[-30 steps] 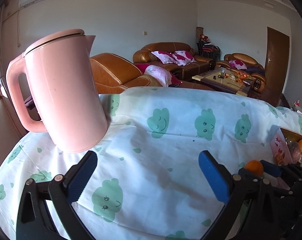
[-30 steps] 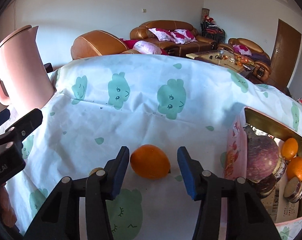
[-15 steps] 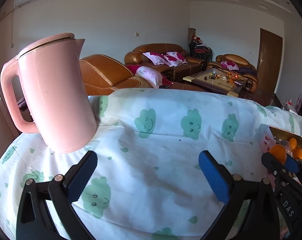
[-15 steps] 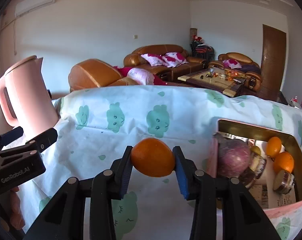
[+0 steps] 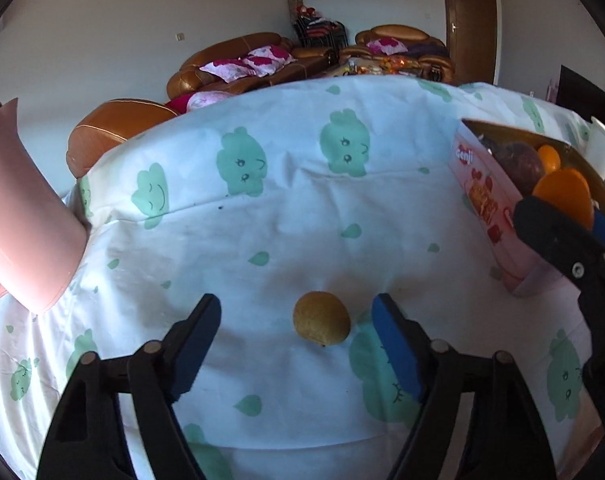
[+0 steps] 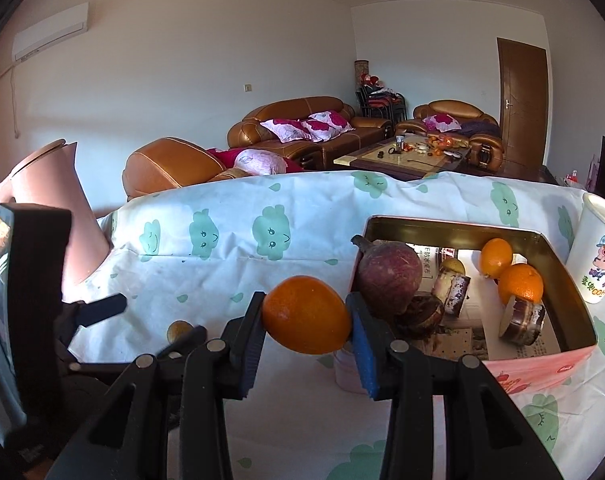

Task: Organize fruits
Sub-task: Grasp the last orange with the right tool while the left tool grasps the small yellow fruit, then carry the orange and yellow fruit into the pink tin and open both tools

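Observation:
A small yellow-brown fruit (image 5: 321, 323) lies on the white cloth with green prints. It sits between the jaws of my left gripper (image 5: 297, 312), which are closing; the pads stand apart from it on both sides. My right gripper (image 6: 305, 308) is shut on an orange (image 6: 306, 314) and holds it above the cloth, just left of the pink tin box (image 6: 454, 226). In the left wrist view that orange (image 5: 564, 196) shows at the right edge, by the box wall (image 5: 486, 200). Inside the box lie a purple round fruit (image 6: 388, 280), two oranges (image 6: 520, 282) and cut pieces.
A pink kettle (image 6: 58, 216) stands at the table's left end. A white mug with a cartoon print (image 6: 600, 252) stands right of the box. Beyond the table's far edge are brown sofas and a low coffee table.
My left gripper swung right and tipped down over the small fruit, and its jaws narrowed. My right gripper closed on the orange, lifted it off the cloth and carried it towards the box.

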Demonstrator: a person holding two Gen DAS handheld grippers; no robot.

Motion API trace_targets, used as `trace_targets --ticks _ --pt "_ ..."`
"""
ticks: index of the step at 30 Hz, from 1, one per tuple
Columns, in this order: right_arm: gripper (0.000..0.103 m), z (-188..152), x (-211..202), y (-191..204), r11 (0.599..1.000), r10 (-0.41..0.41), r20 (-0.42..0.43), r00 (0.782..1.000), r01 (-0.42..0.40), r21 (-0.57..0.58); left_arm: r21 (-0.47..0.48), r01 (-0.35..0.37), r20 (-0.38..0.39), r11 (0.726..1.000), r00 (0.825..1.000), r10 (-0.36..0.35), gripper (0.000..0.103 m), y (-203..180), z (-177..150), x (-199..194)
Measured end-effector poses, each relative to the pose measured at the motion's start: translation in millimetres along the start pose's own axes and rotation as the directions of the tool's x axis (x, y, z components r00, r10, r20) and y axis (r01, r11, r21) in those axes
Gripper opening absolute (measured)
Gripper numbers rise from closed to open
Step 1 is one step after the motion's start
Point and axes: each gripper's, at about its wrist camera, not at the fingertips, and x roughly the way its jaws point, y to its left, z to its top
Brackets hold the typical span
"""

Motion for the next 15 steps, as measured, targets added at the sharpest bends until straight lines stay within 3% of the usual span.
trace_targets --ticks 1,3,5,15 --pt "0.042 0 0 0 1.0 0.0 0.0 1.0 0.0 0.0 -0.005 0.011 -0.013 1.0 1.0 -0.011 0.068 1 0 3" --pt "0.042 0 0 0 1.0 0.001 -0.002 1.0 -0.001 -0.002 -0.032 0.059 -0.017 0.998 0.998 -0.06 0.046 6 0 3" --pt "0.042 0 0 0 1.0 0.002 -0.002 1.0 -0.002 -0.006 -0.045 0.094 -0.017 0.995 0.995 -0.095 0.032 9 -2 4" --pt "0.042 -1 -6 5 1.0 -0.011 0.03 0.999 0.011 -0.028 -0.087 0.052 0.054 0.995 0.997 -0.047 0.029 17 -4 -12"
